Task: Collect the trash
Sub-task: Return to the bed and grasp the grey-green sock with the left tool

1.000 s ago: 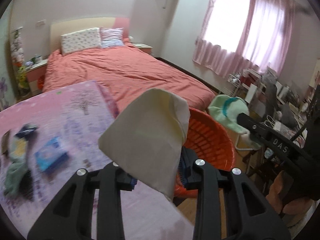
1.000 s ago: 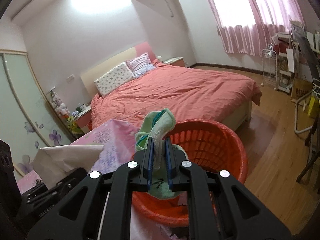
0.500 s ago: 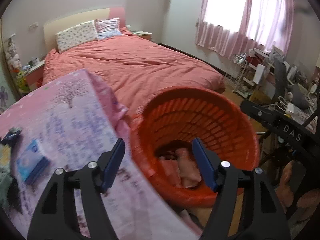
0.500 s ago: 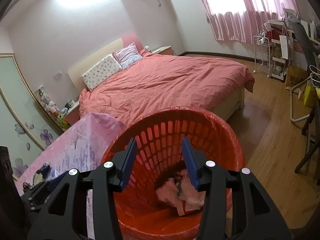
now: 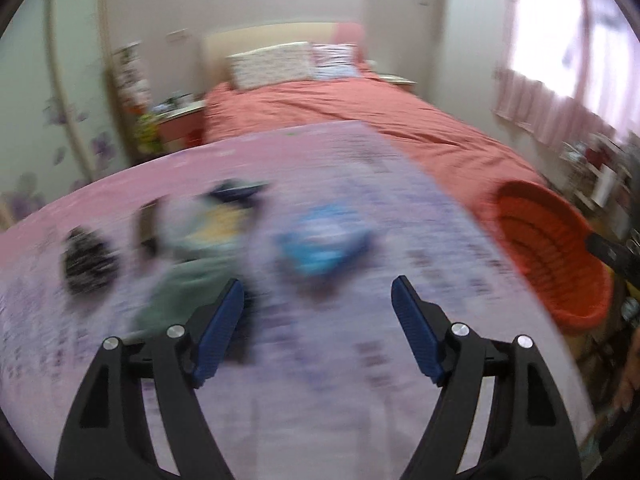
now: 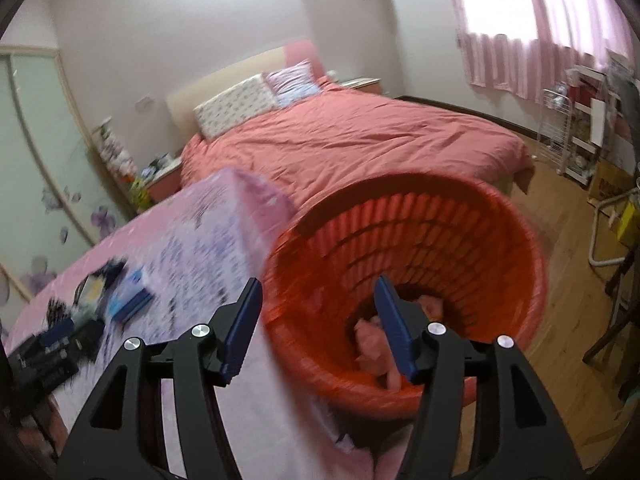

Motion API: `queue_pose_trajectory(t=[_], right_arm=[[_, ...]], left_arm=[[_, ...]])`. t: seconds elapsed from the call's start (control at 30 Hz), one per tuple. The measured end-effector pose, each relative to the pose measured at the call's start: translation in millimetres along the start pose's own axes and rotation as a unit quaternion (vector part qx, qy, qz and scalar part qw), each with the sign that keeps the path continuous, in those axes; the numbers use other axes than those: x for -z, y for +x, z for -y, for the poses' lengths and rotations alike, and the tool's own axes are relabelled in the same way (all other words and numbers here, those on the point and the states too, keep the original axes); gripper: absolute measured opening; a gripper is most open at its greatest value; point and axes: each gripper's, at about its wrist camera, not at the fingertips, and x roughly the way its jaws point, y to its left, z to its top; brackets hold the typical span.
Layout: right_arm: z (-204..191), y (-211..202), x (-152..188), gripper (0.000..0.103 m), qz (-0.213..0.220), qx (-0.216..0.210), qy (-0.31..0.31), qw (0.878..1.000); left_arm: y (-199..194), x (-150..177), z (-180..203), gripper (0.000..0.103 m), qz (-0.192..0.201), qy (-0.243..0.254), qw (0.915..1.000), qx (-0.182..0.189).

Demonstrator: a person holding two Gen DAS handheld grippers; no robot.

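My left gripper (image 5: 318,294) is open and empty above the pink-clothed table (image 5: 400,208). Ahead of it, blurred, lie a blue packet (image 5: 324,246), a green and yellow piece of trash (image 5: 192,264) and a dark item (image 5: 90,260). The orange basket (image 5: 548,248) stands off the table's right edge. My right gripper (image 6: 318,292) is open and empty over the near rim of the orange basket (image 6: 420,216), which holds pink crumpled trash (image 6: 372,344). The blue packet (image 6: 130,300) and other trash show at left on the table (image 6: 208,240).
A bed with a salmon cover (image 6: 360,140) lies beyond the table and basket. A wardrobe with flower decals (image 5: 60,100) stands at left. A rack and boxes (image 6: 580,148) stand by the curtained window at right, on a wooden floor (image 6: 568,248).
Both grippers opened and dropped their loads, the beige paper and the green cloth, into the basket. The left gripper has since swung left, back over the table; the right has drawn back a little.
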Motion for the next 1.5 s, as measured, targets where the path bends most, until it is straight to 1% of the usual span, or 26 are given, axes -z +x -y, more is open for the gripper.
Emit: queue_pose_trajectory(t=[0.07,0.13,0.17,0.27,0.3,0.33,0.37,0.4,0.43,0.47,0.53,0.6,0.7,0.77,0.87,0.9,0.93,1.0,1.03,1.1,1.2,1.27,1.3,1.33,1.4,1.5], right_arm=[[-14,2,7,0.059,-0.011,-0.009,-0.015,1.000],[-26,3,13,0.059,-0.019,-0.014,-0.031,0.999],[-32,4,15,0.059,-0.023,-0.017,-0.039,0.999],[-50,4,20,0.059,-0.030,-0.024,-0.056,0.998],[-55,5,21,0.059,-0.032,-0.027,-0.061,0.997],[-58,4,22,0.059,-0.033,-0.028,-0.064,0.997],[-62,5,23,0.059,-0.035,-0.029,-0.067,0.997],[-66,5,25,0.059,-0.036,-0.030,-0.070,0.996],[-70,6,26,0.059,-0.037,-0.030,-0.073,0.996],[-73,5,27,0.059,-0.039,-0.032,-0.077,0.996],[-79,5,31,0.059,-0.040,-0.033,-0.083,0.995],[-84,5,34,0.059,-0.042,-0.035,-0.086,0.995],[-91,6,37,0.059,-0.045,-0.038,-0.090,0.994],[-95,7,39,0.059,-0.048,-0.041,-0.093,0.994],[-101,9,42,0.059,-0.052,-0.045,-0.096,0.993],[-103,9,43,0.059,-0.054,-0.047,-0.097,0.993],[-106,10,44,0.059,-0.056,-0.049,-0.099,0.992],[-111,11,47,0.059,-0.058,-0.051,-0.102,0.992],[-113,11,47,0.059,-0.059,-0.052,-0.105,0.991],[-116,12,49,0.059,-0.061,-0.052,-0.111,0.991],[-120,13,51,0.059,-0.064,-0.051,-0.114,0.990],[-122,14,51,0.059,-0.066,-0.051,-0.116,0.990],[-122,14,51,0.059,-0.067,-0.051,-0.118,0.989],[-123,16,52,0.059,-0.069,-0.050,-0.119,0.989],[-126,19,53,0.059,-0.072,-0.049,-0.123,0.989],[-132,25,55,0.061,-0.079,-0.049,-0.124,0.988]], left_arm=[[2,4,-34,0.074,-0.006,-0.029,0.9994,-0.018],[5,6,-62,0.067,-0.013,-0.051,0.9981,-0.031],[9,8,-75,0.065,-0.021,-0.059,0.9973,-0.039],[19,14,-98,0.059,-0.042,-0.074,0.9956,-0.039],[22,15,-103,0.055,-0.048,-0.079,0.9952,-0.033],[25,17,-107,0.046,-0.053,-0.082,0.9949,-0.026],[27,19,-109,0.041,-0.058,-0.085,0.9945,-0.020],[27,20,-110,0.029,-0.059,-0.088,0.9942,-0.017],[23,20,-113,0.021,-0.053,-0.091,0.9943,-0.017],[20,21,-114,0.019,-0.051,-0.090,0.9945,-0.016],[12,25,-120,0.016,-0.046,-0.085,0.9950,-0.026],[4,27,-121,0.015,-0.043,-0.086,0.9948,-0.035],[-9,35,-137,0.015,-0.041,-0.100,0.9928,-0.050],[-16,41,-155,0.015,-0.043,-0.110,0.9907,-0.067],[-24,48,-172,0.021,-0.045,-0.121,0.9888,-0.075],[-26,49,-175,0.028,-0.043,-0.126,0.9884,-0.074],[-29,49,-178,0.041,-0.039,-0.131,0.9883,-0.068],[-31,47,-176,0.062,-0.028,-0.137,0.9882,-0.063],[-33,44,-174,0.068,-0.018,-0.136,0.9890,-0.057],[-32,40,-167,0.071,-0.015,-0.124,0.9907,-0.055],[-19,35,-158,0.071,-0.029,-0.099,0.9921,-0.071],[-6,34,-157,0.064,-0.053,-0.093,0.9908,-0.083],[-1,35,-157,0.056,-0.064,-0.093,0.9900,-0.084],[3,35,-159,0.054,-0.075,-0.101,0.9890,-0.079],[3,36,-161,0.052,-0.073,-0.108,0.9885,-0.076],[4,36,-159,0.052,-0.074,-0.107,0.9884,-0.078]])
